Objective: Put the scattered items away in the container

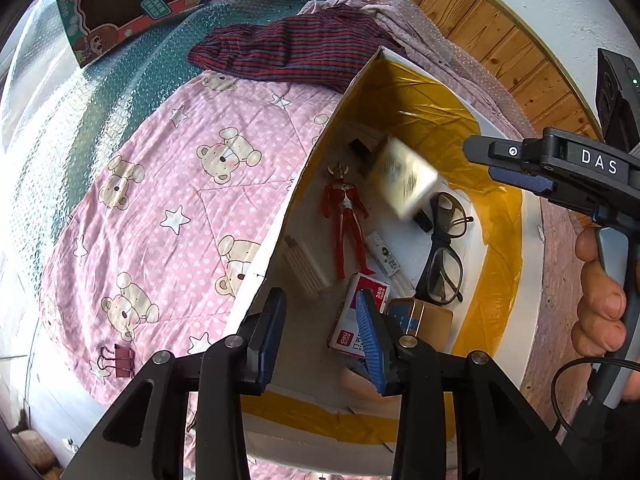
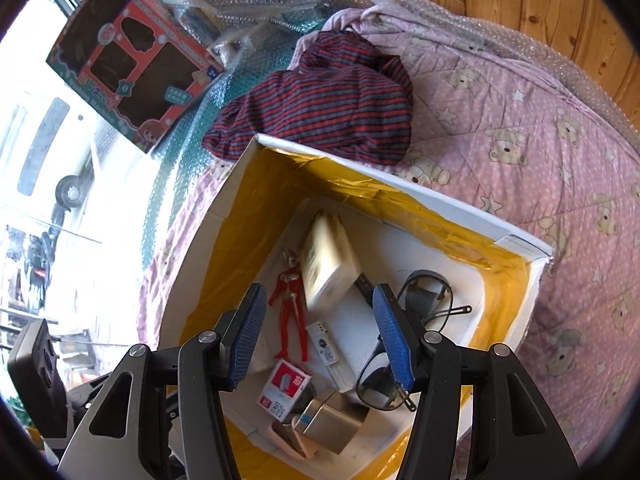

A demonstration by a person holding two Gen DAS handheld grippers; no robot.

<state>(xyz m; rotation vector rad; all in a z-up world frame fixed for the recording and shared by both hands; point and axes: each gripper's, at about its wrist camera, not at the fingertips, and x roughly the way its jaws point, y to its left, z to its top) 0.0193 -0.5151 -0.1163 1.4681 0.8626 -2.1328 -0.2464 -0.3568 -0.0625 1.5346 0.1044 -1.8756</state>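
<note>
Presently both grippers are released and empty: left gripper (image 1: 322, 334) at the box's (image 1: 532, 240) near rim, right gripper (image 2: 318, 334) above it. A blurred pale packet (image 2: 328, 264) drops inside. Binder clip (image 1: 118, 361) lies on the bed quilt (image 1: 168, 184) at 8 o'clock; approach it low and grip its handles squarely.

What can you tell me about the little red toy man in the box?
The red toy figure looks like hard plastic, red with silver on its chest and a horned silver head. It lies flat on its back on the white floor of the box, arms at its sides, legs straight. A blurred pale packet is right beside its head; whether they touch is unclear.
</note>
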